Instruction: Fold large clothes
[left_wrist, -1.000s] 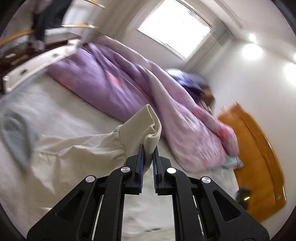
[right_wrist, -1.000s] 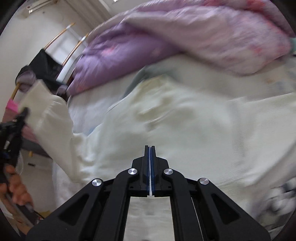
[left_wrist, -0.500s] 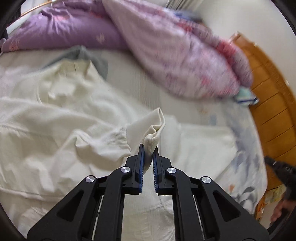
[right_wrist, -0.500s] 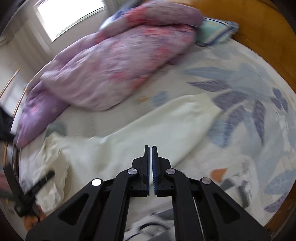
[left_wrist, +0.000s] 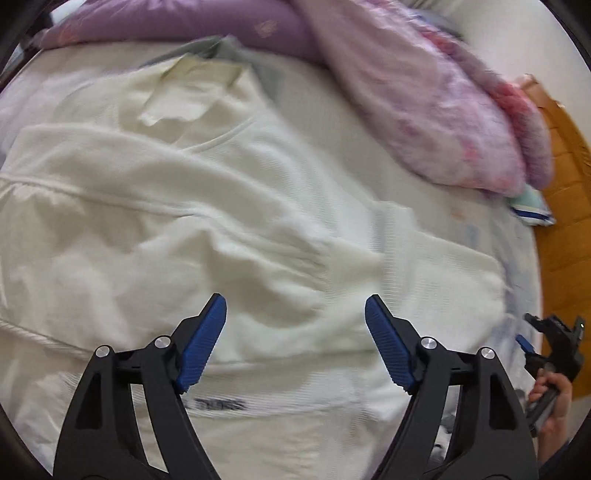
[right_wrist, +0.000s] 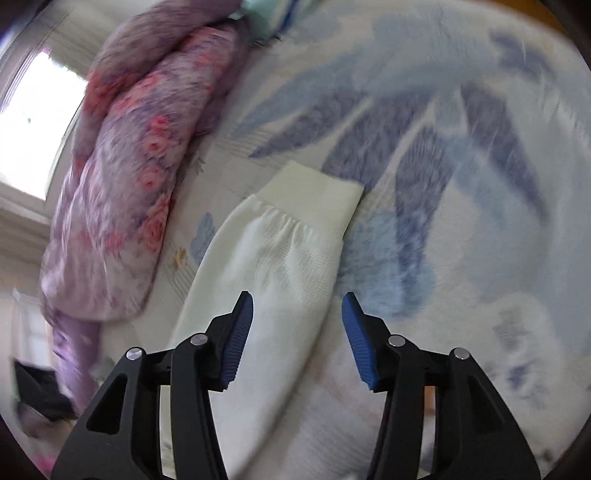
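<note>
A cream sweatshirt (left_wrist: 192, 221) lies spread on the bed, one sleeve folded across its body with the cuff (left_wrist: 354, 258) near the middle. My left gripper (left_wrist: 295, 332) is open and empty just above that folded sleeve. In the right wrist view the other sleeve (right_wrist: 280, 266) lies stretched out on the bedsheet, ending in a ribbed cuff (right_wrist: 314, 192). My right gripper (right_wrist: 297, 328) is open and empty, its jaws either side of this sleeve below the cuff. The right gripper also shows at the edge of the left wrist view (left_wrist: 550, 343), held by a hand.
A purple and pink floral duvet (left_wrist: 424, 99) is bunched along the far side of the bed, also in the right wrist view (right_wrist: 129, 177). The bedsheet (right_wrist: 461, 147) has a blue leaf print. A wooden headboard (left_wrist: 565, 177) stands at the right. A grey garment (left_wrist: 258, 62) peeks out by the sweatshirt's collar.
My left gripper has opened and let go of the sleeve cuff, which now lies on the sweatshirt's body. My right gripper has opened and swung over to the other sleeve.
</note>
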